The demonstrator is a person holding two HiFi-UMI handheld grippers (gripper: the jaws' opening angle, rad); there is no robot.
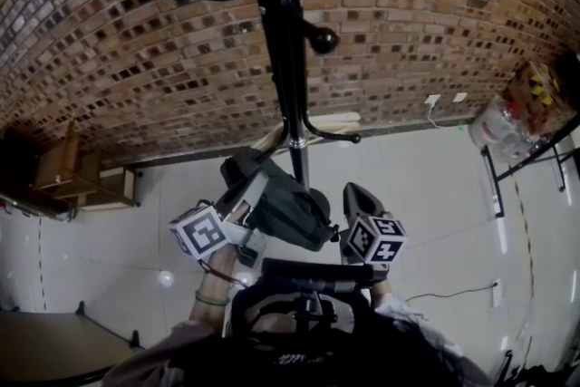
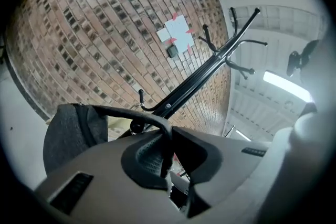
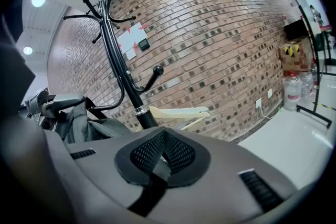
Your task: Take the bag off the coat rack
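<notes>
A: Left gripper (image 2: 168,144) clamped on the bag's (image 1: 283,211) strap (image 2: 126,113); right gripper (image 3: 164,149) pinching strap too.
B: Bag's just beside the coat rack (image 1: 288,86) pole. Looks soft, saggy, probably light, so the strap's your handle.

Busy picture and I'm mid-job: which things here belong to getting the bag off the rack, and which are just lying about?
Job:
- bag
- its strap, clamped in the left gripper
- coat rack

Lying about:
- water bottle
- cardboard box
- pale plank by the wall
- papers on the bricks
</notes>
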